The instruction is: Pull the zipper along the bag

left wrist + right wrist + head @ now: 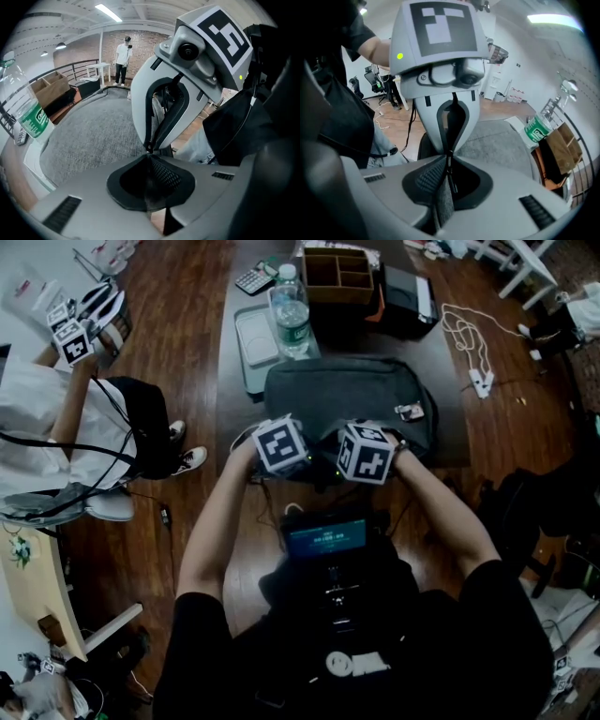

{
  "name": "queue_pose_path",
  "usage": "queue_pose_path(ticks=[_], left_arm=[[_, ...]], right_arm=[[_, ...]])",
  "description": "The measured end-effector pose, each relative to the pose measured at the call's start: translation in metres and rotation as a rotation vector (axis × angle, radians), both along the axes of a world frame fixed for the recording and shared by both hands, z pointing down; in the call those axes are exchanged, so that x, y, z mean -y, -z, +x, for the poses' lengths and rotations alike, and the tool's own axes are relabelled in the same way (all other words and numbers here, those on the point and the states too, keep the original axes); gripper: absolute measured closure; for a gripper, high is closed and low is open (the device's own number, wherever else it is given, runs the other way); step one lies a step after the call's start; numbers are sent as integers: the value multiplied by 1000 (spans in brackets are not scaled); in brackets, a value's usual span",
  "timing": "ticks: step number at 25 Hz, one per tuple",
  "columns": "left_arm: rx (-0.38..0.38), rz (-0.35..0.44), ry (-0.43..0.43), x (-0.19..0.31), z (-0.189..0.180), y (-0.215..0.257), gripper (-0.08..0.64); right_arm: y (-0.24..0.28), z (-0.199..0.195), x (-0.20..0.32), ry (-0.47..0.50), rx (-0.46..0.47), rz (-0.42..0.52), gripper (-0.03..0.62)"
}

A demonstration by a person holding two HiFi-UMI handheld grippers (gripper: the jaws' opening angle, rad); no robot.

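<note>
The grey bag (347, 390) lay flat on the bench (441, 362), with both tongs down at the middle of its near edge, almost tip to tip. The right tongs (449, 161) were closed – between the pads sat a thin dark tab, most likely the pull (451, 180), with a strip of grey fabric (443, 201) beside it. The left tongs (150, 161) were closed too, and a blur of grey low between the pads suggested a pinch of bag cloth (that part was not sharp).

I judged this to be the grip-and-brace step: the pull taken and the cloth anchored, but no travel along the zipper yet. The next move called for the left tongs to hold the cloth taut while the right tongs drew the pull along the line of the teeth – low and straight, without lifting, so the tab would not slip out. The teeth were hidden under the tongs, so I could not tell which way the pull should go.
</note>
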State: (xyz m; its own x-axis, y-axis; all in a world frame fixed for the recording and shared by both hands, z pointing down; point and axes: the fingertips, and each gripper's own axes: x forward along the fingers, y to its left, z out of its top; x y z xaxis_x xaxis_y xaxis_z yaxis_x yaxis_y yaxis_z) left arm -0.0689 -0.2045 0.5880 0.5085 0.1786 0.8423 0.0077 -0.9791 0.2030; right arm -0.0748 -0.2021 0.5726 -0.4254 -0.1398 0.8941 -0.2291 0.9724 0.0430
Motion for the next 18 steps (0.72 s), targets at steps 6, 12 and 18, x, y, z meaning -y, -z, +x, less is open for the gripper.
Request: queue_pose_path(ticks=[6,12,18], left_arm=[[56,18,-67,-5,7,-6,538],[34,3,-86,-11,24,-4,538],[15,23,-67,-11,26,1,538]], right_arm=[[5,9,-2,24,31,17,541],[0,20,-7,72,1,68,491],[1,18,-12,96,25,82,476]])
